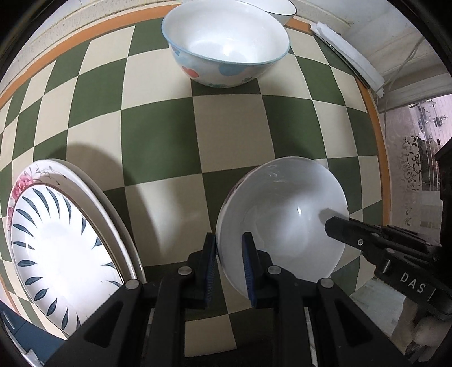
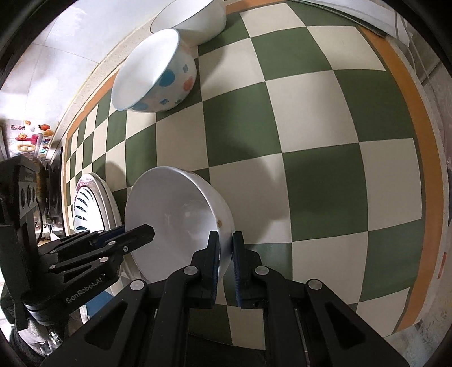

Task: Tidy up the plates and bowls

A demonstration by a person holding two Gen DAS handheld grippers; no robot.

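Observation:
A plain white bowl [image 1: 285, 214] is held above the checkered tablecloth by both grippers. My left gripper [image 1: 230, 245] is shut on its near-left rim. My right gripper [image 2: 225, 242] is shut on its right rim [image 2: 223, 214]; it also shows in the left wrist view [image 1: 339, 228]. A stack of plates [image 1: 53, 248], topped by one with dark blue leaf marks, lies at the left. A white bowl with blue and red spots [image 1: 226, 48] stands at the far side, and a white bowl with a dark rim [image 1: 278, 11] behind it.
The green and cream checkered cloth [image 1: 231, 127] with an orange border covers the table. A white folded object [image 1: 347, 50] lies at the far right edge. A wall runs behind the bowls.

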